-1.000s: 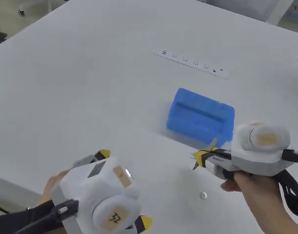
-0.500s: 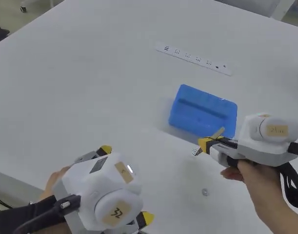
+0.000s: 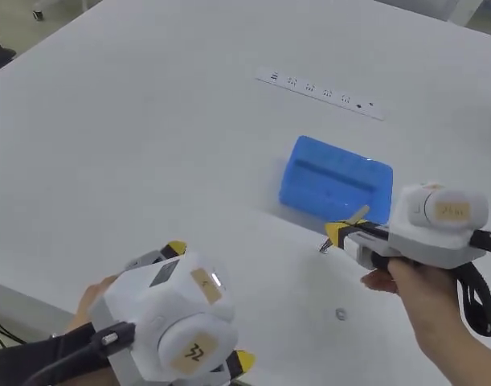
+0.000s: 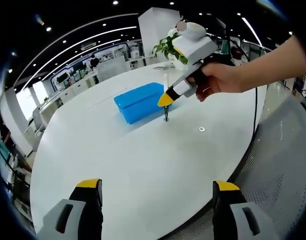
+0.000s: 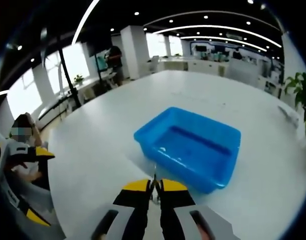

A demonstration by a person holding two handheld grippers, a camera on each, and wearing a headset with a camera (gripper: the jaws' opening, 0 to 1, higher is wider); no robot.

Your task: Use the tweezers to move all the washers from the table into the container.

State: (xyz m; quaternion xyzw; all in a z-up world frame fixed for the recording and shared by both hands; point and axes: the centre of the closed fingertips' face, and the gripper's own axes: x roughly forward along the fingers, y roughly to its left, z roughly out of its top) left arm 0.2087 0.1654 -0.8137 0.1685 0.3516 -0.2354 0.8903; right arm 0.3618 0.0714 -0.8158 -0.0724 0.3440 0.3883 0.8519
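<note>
The right gripper had its two yellow-tipped jaws drawn together, clamped on the tweezers, whose thin shaft ran out from between them. In the head view the right gripper was held level by a hand, with the tweezers pointing down and to the left toward the counter. In the left gripper view the right gripper angled downward and the tweezers hung from it with their tips close to the counter surface; whether the tips touched the surface or carried a washer could not be determined. The blue container sat directly ahead of the right gripper, open side up, and its near wall was just beyond the tweezers. In the head view the container lay just beside the tweezers, on their far side. One washer lay flat on the counter, near the hand and apart from the container; in the left gripper view the washer was to the right of the tweezers. The left gripper had its jaws spread wide with nothing between them and stood well apart from the container. In the head view the left gripper was at the near edge of the counter. A white power strip lay on the counter beyond the container.
</note>
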